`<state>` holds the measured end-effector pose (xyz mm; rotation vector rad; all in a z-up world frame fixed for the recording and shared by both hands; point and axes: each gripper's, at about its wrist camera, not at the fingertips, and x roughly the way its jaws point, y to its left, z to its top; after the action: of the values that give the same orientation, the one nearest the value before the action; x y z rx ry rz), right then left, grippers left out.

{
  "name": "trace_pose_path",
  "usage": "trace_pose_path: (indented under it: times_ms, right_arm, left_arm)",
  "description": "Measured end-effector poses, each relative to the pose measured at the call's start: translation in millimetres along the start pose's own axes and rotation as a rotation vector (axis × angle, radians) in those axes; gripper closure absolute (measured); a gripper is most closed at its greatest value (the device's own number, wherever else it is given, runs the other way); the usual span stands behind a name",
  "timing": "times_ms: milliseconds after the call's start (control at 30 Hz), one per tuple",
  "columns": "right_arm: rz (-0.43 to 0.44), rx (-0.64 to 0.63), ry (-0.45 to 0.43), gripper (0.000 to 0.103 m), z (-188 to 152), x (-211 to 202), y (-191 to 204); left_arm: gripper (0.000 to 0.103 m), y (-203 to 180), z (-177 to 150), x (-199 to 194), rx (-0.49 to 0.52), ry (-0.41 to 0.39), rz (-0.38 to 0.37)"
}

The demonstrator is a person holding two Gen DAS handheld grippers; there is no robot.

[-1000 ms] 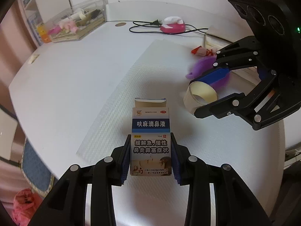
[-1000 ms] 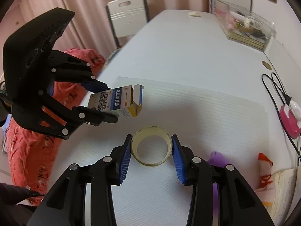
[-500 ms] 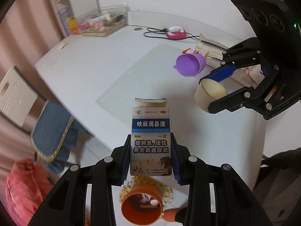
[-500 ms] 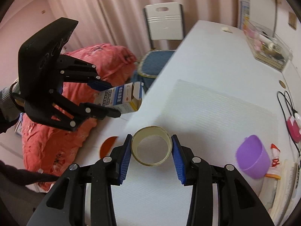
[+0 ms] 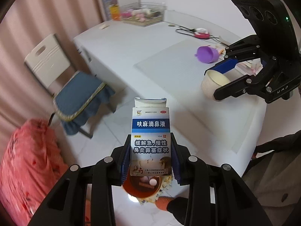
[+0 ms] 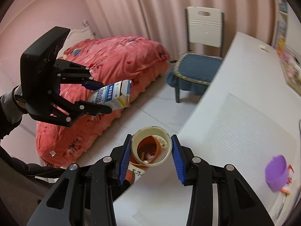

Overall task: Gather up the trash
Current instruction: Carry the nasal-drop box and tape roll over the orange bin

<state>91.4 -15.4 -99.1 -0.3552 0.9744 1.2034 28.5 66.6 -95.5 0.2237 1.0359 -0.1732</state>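
Observation:
My left gripper point(image 5: 150, 158) is shut on a blue and white medicine box point(image 5: 151, 131), its top flap open, held over the floor beside the table. An orange bin point(image 5: 143, 186) with scraps in it stands on the floor right below the box. My right gripper point(image 6: 151, 150) is shut on a cream tape roll point(image 6: 151, 146), and the orange bin point(image 6: 148, 154) shows through the roll's hole. In the left wrist view the right gripper point(image 5: 222, 81) with the tape roll point(image 5: 214, 83) hangs over the table's near corner. In the right wrist view the left gripper point(image 6: 105, 98) carries the box point(image 6: 111, 96).
A white table point(image 5: 150, 60) bears a ribbed mat point(image 6: 244, 131), a purple cup point(image 5: 207, 54), a pink device with a cable point(image 5: 201, 34) and a clear tray of items point(image 5: 143, 17). A chair with a blue cushion point(image 5: 80, 98) and a red quilt point(image 6: 112, 71) stand beside the bin.
Both grippers have swung away from the table top out over its edge and floor, still holding the box and tape roll. The orange bin has come into view beneath them.

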Motion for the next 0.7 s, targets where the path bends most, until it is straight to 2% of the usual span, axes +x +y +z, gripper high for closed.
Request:
trace_pose_path:
  times_ms: [200,400,567,700]
  right_arm:
    - [0.076,-0.058,0.036,0.061,27.4,51.5,42.7]
    - [0.116,-0.063,0.078,0.062,56.8,122.9,71.8]
    - [0.132,-0.034,0.122,0.061,67.9,180.2,72.5]
    - [0.13,0.009,0.161,0.061,64.3,225.6,68.6]
  left_arm:
    - [0.064,31.8,-43.2,-3.8,-0.104,0.031,0.021]
    - [0.064,71.8,-76.4,16.7,-0.18,0.074,0.012]
    - [0.064,100.8,-101.3,51.5,-0.212,0.114,-0.016]
    - [0.064,119.3,-120.2,81.7,-0.246,0.139,-0.057]
